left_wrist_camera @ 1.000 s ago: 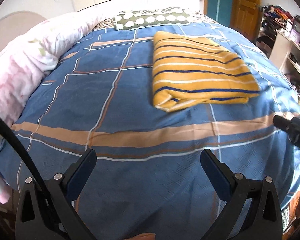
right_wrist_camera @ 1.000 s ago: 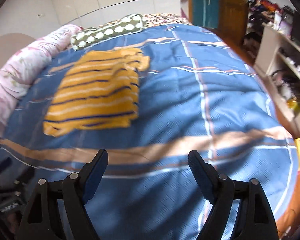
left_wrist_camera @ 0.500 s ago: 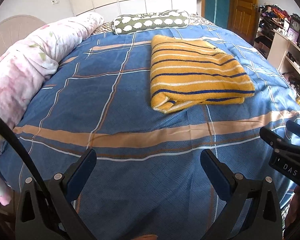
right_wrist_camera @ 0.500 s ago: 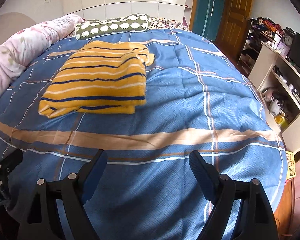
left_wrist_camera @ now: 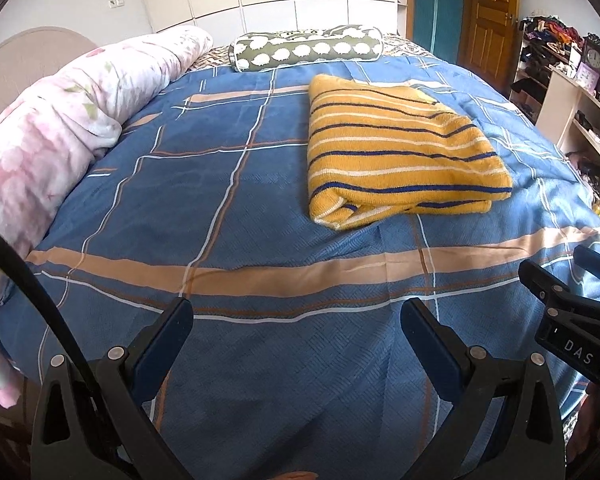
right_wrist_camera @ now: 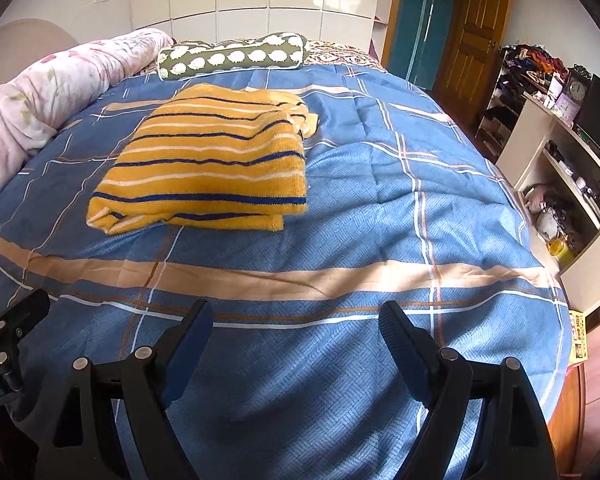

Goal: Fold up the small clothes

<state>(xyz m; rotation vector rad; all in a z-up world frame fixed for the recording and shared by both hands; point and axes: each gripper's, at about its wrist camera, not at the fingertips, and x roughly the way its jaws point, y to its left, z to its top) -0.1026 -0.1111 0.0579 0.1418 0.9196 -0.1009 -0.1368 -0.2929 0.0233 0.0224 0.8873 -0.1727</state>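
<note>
A yellow knit garment with blue and white stripes (left_wrist_camera: 396,152) lies folded into a thick rectangle on the blue plaid bedspread (left_wrist_camera: 228,184). It also shows in the right wrist view (right_wrist_camera: 212,168). My left gripper (left_wrist_camera: 296,320) is open and empty above the bed's near part, well short of the garment. My right gripper (right_wrist_camera: 294,324) is open and empty too, near the bed's front edge. Each gripper shows at the edge of the other's view: the right one (left_wrist_camera: 568,296) and the left one (right_wrist_camera: 4,332).
A rolled pink floral quilt (left_wrist_camera: 60,128) runs along the left side of the bed. A green bolster with white sheep (left_wrist_camera: 304,52) lies at the far end. White shelves with clutter (right_wrist_camera: 560,168) stand to the right, beside a wooden door (right_wrist_camera: 472,32).
Both grippers have drawn back and risen a little, so more of the room shows. The right gripper has come further into the left view. The garment has not moved.
</note>
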